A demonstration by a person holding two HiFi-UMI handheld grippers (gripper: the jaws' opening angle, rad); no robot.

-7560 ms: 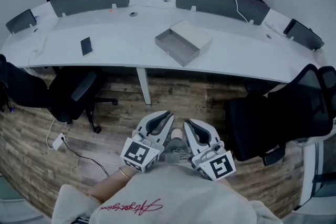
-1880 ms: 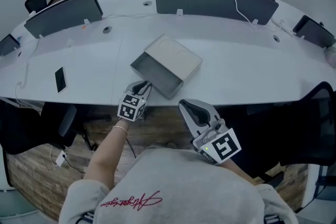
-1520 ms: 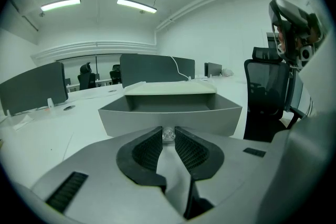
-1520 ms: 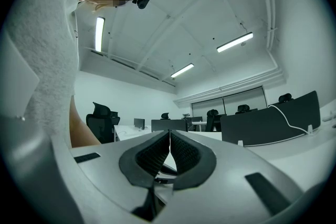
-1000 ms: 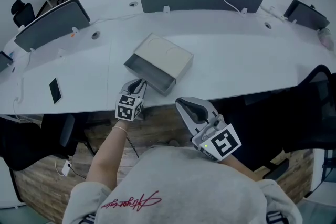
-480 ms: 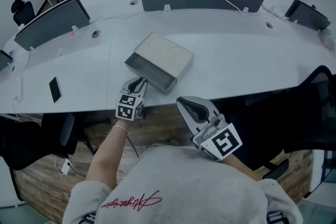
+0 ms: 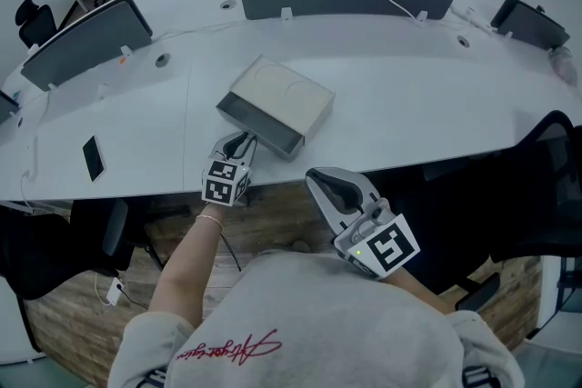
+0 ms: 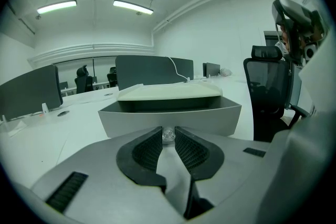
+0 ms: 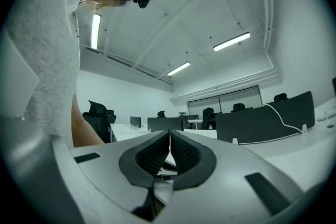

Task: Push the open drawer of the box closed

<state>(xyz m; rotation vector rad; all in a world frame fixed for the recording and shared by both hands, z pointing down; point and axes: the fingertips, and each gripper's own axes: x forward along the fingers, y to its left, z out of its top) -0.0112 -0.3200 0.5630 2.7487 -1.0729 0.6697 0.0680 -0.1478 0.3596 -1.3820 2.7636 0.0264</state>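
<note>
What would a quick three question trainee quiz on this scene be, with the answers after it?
1. What on the front of the box's drawer does the left claw grip?
2. True or false: the drawer is pushed fully shut.
3. The right claw is: A) wide open on the desk; B) shut and empty, off the desk; C) gripping the drawer.
Key: 1. its small knob; 2. false; 3. B.

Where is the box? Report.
Head view: the box sits left of centre on the white desk, its open drawer towards the left gripper, which grips the knob.
</note>
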